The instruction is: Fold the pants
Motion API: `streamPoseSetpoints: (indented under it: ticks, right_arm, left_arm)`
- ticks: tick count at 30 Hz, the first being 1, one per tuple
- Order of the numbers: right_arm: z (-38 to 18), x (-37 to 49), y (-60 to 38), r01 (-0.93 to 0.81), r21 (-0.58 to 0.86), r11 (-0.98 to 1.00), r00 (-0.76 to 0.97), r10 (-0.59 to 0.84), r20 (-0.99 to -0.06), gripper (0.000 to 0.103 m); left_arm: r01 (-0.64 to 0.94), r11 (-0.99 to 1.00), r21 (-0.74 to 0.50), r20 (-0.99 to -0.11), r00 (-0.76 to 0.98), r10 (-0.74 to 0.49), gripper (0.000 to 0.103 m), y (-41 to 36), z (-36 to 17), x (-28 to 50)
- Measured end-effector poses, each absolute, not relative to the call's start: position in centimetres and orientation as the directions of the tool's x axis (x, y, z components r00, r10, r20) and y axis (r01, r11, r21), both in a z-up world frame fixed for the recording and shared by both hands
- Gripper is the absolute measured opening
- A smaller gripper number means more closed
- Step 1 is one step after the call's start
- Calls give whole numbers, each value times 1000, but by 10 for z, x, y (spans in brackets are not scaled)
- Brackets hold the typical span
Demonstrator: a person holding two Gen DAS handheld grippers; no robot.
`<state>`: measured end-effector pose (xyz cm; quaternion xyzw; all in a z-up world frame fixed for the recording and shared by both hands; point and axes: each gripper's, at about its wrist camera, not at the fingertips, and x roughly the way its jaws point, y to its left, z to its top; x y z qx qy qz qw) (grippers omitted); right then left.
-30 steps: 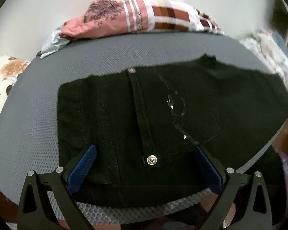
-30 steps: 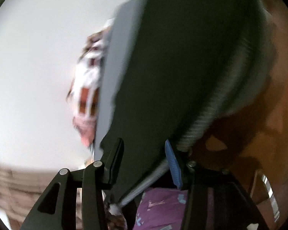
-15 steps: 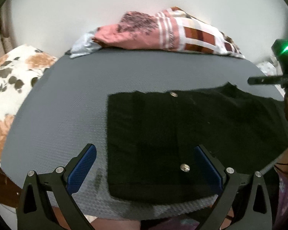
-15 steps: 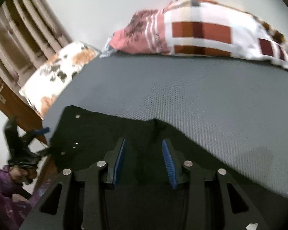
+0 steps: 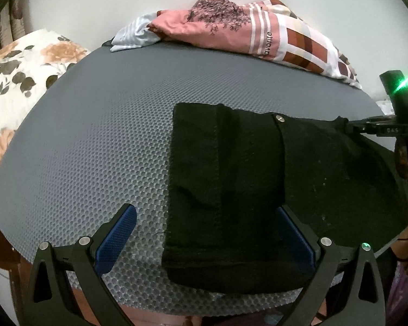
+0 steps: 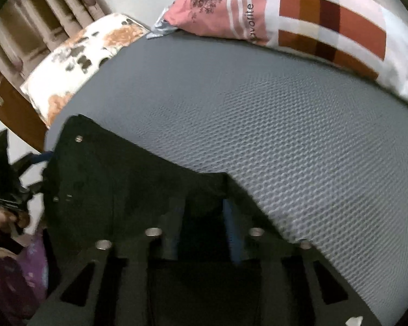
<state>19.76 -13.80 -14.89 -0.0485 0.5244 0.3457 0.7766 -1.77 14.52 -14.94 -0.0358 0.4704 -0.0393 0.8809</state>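
Black pants (image 5: 258, 190) lie folded on a grey mesh mattress (image 5: 108, 135), their metal buttons showing. My left gripper (image 5: 206, 233) is open wide over the near end, its blue pads on either side of the pants' left part and clear of the cloth. From the right wrist view, that left gripper (image 6: 39, 172) sits at the pants' (image 6: 108, 184) left end. My right gripper (image 6: 204, 225) is at the far edge with its jaws closing and black cloth between the blurred pads. The left wrist view has the right gripper (image 5: 351, 127) at a raised tip of that edge.
A pink and plaid pillow (image 5: 272, 35) and a floral pillow (image 5: 19, 76) lie along the mattress's far and left sides against a white wall. A person's hand (image 5: 405, 157) holds the right gripper. Brown wooden furniture and curtains (image 6: 54, 8) stand beyond the bed's left end.
The right gripper swung round from beyond the bed's edge to the pants' far edge and its jaws narrowed. The left gripper slid left, so the pants now sit further right in its view.
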Motion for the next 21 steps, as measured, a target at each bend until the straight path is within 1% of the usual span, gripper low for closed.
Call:
streamPoseSetpoints:
  ticks: [1, 4, 6, 7, 8, 12, 15, 17, 21]
  right_arm:
    - [-148, 197, -140, -592, 285, 754, 218, 490, -844, 20]
    - [-145, 196, -147, -576, 281, 768, 259, 497, -828, 8]
    - [-142, 200, -155, -555, 325, 766, 262, 532, -805, 7]
    - [-142, 200, -158, -558, 331, 761, 261, 539, -801, 8]
    - [-142, 199, -157, -566, 314, 762, 262, 528, -808, 13]
    - [-140, 199, -158, -577, 290, 764, 268, 512, -816, 16]
    - [-134, 203, -159, -578, 292, 762, 281, 522, -805, 17]
    - [-134, 206, -158, -583, 283, 761, 280, 515, -810, 23]
    - [-145, 208, -144, -622, 267, 736, 223, 494, -840, 23]
  left_arm:
    - [33, 994, -101, -827, 552, -102, 101, 146, -150, -17]
    - [25, 995, -100, -830, 549, -97, 101, 148, -152, -17]
    - [22, 995, -101, -834, 544, -97, 101, 148, -154, -16]
    - [20, 995, -102, -834, 544, -97, 101, 149, -154, -16]
    - [19, 994, -103, -834, 544, -97, 101, 149, -154, -16]
    - [19, 994, -104, -834, 544, -98, 101, 149, -153, -16]
    - [20, 994, -105, -835, 541, -99, 101, 149, -153, -16]
    - [22, 994, -106, -835, 541, -101, 101, 148, -153, -16]
    - [25, 994, -102, -842, 531, -100, 101, 148, -155, -16]
